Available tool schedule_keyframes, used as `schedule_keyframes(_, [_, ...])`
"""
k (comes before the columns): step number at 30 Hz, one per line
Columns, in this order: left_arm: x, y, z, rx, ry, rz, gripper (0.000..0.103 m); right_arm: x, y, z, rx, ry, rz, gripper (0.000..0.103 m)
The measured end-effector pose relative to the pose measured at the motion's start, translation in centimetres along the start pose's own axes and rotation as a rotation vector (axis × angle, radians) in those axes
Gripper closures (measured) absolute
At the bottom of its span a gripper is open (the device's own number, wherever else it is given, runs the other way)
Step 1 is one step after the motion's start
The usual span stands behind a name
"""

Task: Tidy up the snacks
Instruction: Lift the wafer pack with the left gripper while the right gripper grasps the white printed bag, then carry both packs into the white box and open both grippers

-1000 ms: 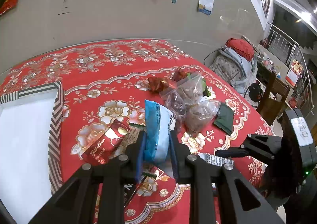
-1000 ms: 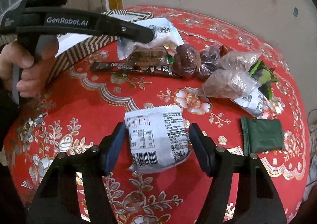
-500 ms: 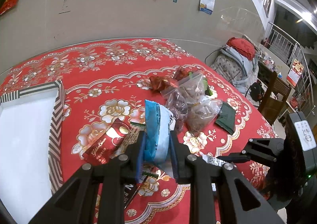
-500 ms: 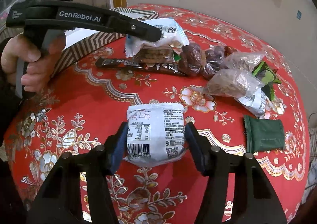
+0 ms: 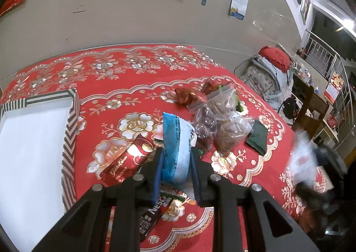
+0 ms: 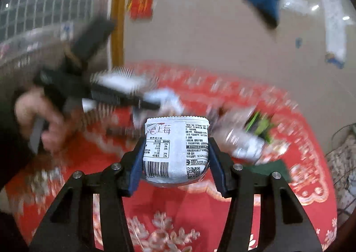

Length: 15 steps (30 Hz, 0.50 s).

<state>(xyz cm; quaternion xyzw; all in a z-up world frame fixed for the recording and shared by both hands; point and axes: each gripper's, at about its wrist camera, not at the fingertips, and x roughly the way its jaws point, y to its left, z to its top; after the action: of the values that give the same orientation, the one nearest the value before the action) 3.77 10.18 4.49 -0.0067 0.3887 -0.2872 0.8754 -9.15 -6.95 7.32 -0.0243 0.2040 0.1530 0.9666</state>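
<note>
My left gripper (image 5: 176, 158) is shut on a blue and white snack packet (image 5: 175, 147), held above the red tablecloth. My right gripper (image 6: 175, 151) is shut on a white snack packet (image 6: 175, 149) with a barcode, lifted off the table; that view is blurred by motion. The right gripper and its packet show as a blur at the right of the left wrist view (image 5: 304, 163). A striped box with a white inside (image 5: 69, 140) lies to the left. A red Golden Crown packet (image 5: 126, 165) and a Nescafe stick (image 5: 153, 214) lie under my left gripper.
Clear bags of brown snacks (image 5: 222, 122), red wrapped sweets (image 5: 187, 96) and a dark green packet (image 5: 258, 138) lie mid-table. The round table's edge (image 5: 289, 131) drops off at the right. A wall (image 5: 133, 18) stands behind; chairs and clutter stand to the far right.
My right gripper closed on the white packet and lifted it off the table, swinging fast. My left gripper has held its blue packet nearly still.
</note>
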Motion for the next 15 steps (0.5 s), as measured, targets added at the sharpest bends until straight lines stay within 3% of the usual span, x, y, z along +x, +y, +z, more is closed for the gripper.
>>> schedule_keyframes(4, [-0.1,-0.3,0.0,0.006,-0.003,0.000,0.078,-3.1,2.1,0.8,-0.011,-0.193,-0.125,0.050])
schedule_keyframes(7, [-0.1,-0.5,-0.1,0.010,-0.002,-0.001,0.078,-4.5,3.1,1.0,-0.016,-0.289,-0.190,0.050])
schedule_keyframes(10, [0.0,-0.6,-0.1,0.012,0.001,0.000,0.078,-5.3,4.2,0.9,-0.060,-0.349,-0.236,0.050])
schedule_keyframes(15, [0.2,-0.7,-0.2,0.019,0.006,0.003,0.078,-5.3,4.7,0.8,-0.082,-0.368,-0.226,0.050])
